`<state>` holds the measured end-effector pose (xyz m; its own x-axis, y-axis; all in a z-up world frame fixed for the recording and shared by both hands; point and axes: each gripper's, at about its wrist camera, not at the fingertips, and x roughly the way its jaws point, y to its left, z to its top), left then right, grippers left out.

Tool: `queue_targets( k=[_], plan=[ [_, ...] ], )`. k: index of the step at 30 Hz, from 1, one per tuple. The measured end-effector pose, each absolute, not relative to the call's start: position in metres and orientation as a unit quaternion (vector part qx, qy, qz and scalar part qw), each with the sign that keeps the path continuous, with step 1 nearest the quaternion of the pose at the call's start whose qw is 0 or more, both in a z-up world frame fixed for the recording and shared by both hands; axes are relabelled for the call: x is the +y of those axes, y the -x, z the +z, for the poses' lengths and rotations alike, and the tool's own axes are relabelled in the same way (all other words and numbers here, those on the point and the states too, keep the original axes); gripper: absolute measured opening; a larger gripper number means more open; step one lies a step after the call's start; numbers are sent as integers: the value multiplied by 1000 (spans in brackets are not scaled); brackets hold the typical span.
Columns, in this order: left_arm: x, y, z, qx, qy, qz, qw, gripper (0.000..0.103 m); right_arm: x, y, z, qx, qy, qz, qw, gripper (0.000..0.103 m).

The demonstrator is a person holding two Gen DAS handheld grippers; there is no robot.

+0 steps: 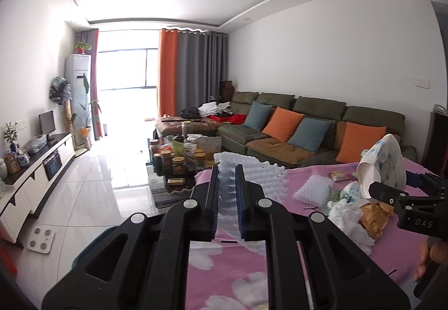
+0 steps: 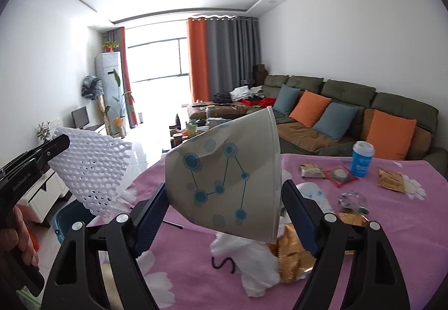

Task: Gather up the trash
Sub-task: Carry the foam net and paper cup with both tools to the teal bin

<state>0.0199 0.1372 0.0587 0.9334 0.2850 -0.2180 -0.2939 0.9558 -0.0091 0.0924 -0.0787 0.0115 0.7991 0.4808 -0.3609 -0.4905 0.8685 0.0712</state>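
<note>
My left gripper is shut on a white foam fruit net, which sticks out past the pads above the near-left corner of the pink floral table. In the right wrist view that net hangs from the left gripper at the left. My right gripper stands wide, with its pads pressed on a crumpled paper cup printed with blue dots, held tilted above the table. The left wrist view shows the same cup in the right gripper.
On the cloth lie a second foam net, white crumpled paper, gold wrappers, a blue cup and small packets. A blue bin stands on the floor by the table's left edge. Beyond are a cluttered coffee table and a sofa.
</note>
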Motion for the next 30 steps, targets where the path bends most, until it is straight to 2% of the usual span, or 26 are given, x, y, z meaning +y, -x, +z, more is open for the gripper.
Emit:
queue_targets(
  k=[9, 18, 30],
  plan=[
    [230, 38, 55, 117, 25, 267, 956, 11, 26, -88, 13, 206, 50, 377, 901, 78],
    [320, 74, 12, 174, 46, 338, 924, 11, 131, -91, -2, 270, 87, 466, 838, 78],
    [362, 4, -75, 254, 80, 352, 897, 12, 241, -91, -54, 372, 176, 508, 757, 78]
  ],
)
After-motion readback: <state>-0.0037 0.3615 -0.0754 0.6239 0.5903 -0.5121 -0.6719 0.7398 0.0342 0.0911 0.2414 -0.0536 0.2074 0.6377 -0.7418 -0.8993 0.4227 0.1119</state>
